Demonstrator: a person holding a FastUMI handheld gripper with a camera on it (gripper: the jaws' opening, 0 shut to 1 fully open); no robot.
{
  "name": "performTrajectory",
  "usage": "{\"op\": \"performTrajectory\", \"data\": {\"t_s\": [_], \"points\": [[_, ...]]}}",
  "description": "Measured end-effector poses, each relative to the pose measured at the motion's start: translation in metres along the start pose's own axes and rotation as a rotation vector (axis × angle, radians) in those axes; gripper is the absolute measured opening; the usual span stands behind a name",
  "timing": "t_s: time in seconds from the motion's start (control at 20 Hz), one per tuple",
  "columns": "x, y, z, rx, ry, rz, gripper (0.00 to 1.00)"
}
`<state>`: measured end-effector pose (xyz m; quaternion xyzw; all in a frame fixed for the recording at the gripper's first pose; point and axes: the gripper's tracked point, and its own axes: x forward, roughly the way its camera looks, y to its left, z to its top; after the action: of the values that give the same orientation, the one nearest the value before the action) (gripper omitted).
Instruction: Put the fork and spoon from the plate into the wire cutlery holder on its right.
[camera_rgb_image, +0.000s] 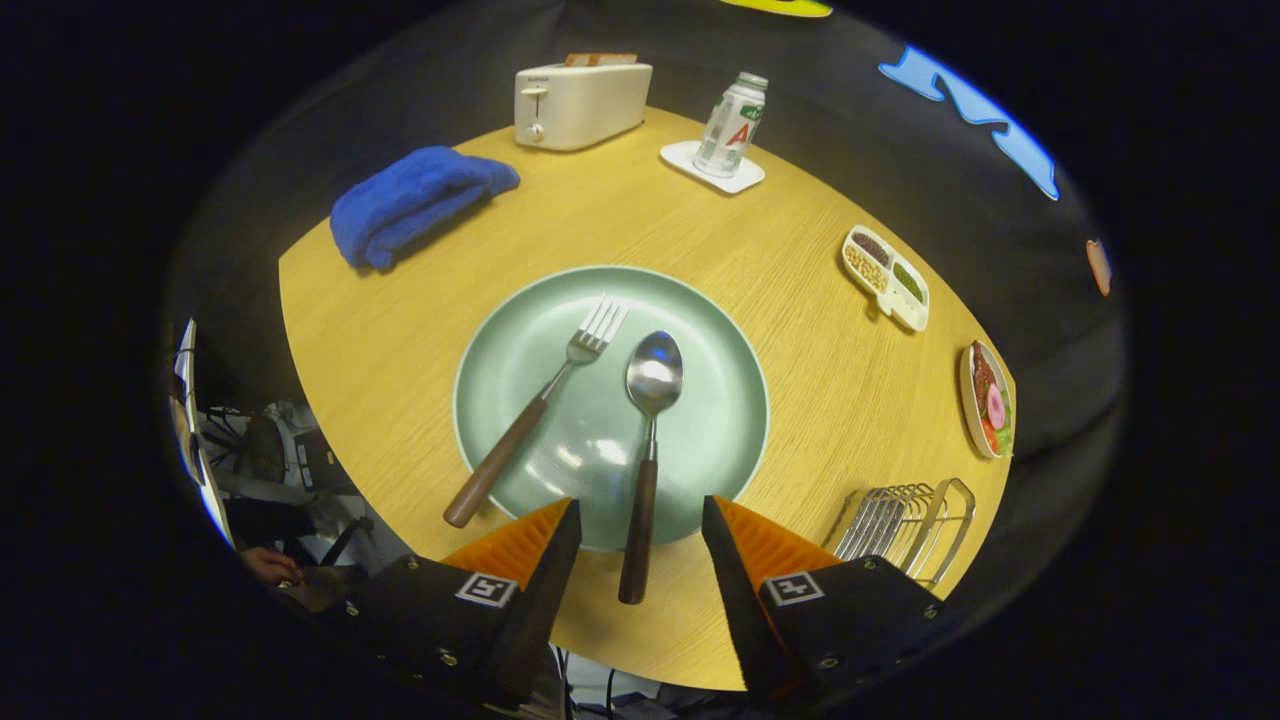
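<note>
Pale green and round, the plate sits in the middle of a light wooden table, with the fork and the spoon lying on it side by side. Both have dark wooden handles; the fork slants with its tines toward the far side and its handle end hanging over the plate's rim, while the spoon lies almost straight, bowl up, its handle running off the near rim. The gripper hovers with its fingers spread apart, and the spoon's handle lies in the gap between them, touched by neither finger as far as I can see. Just beside the right finger, to the plate's right, stands the wire cutlery holder, partly hidden behind that finger. Beyond the plate a folded blue towel lies near a cream toaster, and a bottle stands on a white coaster. Farther right are a divided snack dish and a small plate of food at the table's edge.
</note>
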<state>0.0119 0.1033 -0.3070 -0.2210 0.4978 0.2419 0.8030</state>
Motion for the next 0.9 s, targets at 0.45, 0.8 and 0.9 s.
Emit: {"op": "performTrajectory", "data": {"t_s": [0.45, 0.8, 0.9], "points": [[0.027, -0.004, -0.009, 0.011, 0.168, -0.004, 0.37], [0.028, -0.005, -0.008, 0.118, 0.269, 0.093, 0.06], [0.017, -0.013, -0.005, 0.066, 0.282, 0.090, 0.06]]}}
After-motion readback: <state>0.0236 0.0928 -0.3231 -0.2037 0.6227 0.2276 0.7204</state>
